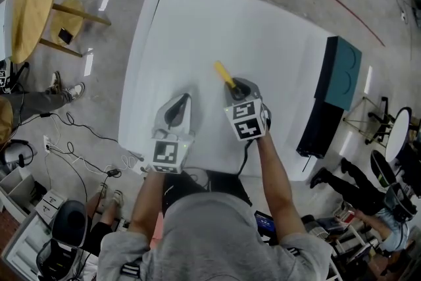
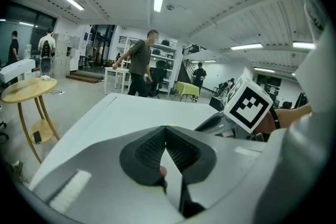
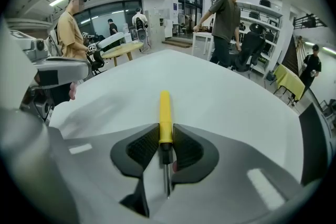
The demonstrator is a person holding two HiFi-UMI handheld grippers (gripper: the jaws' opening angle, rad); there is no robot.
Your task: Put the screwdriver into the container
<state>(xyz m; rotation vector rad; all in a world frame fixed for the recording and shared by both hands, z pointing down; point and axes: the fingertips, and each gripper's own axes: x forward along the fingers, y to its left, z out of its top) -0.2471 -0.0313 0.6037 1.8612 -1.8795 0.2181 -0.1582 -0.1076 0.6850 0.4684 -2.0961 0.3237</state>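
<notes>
A screwdriver (image 3: 165, 115) with a yellow handle and a thin metal shaft lies lengthwise between the jaws of my right gripper (image 3: 166, 135). Both black ribbed pads press on the lower end of the handle, and the shaft points back toward the camera. In the head view the yellow handle (image 1: 225, 73) sticks out ahead of the right gripper (image 1: 238, 86) over the white table (image 1: 197, 23). My left gripper (image 1: 181, 102) hovers beside it on the left, its pads (image 2: 152, 148) meeting at the tips with nothing between them. I cannot pick out a container with certainty.
A dark teal box (image 1: 342, 72) stands at the table's right edge, with a black panel (image 1: 320, 127) below it. A round wooden stool (image 1: 29, 10) stands on the floor to the left. People stand behind the table (image 3: 226, 13), and cables lie on the floor (image 1: 72, 141).
</notes>
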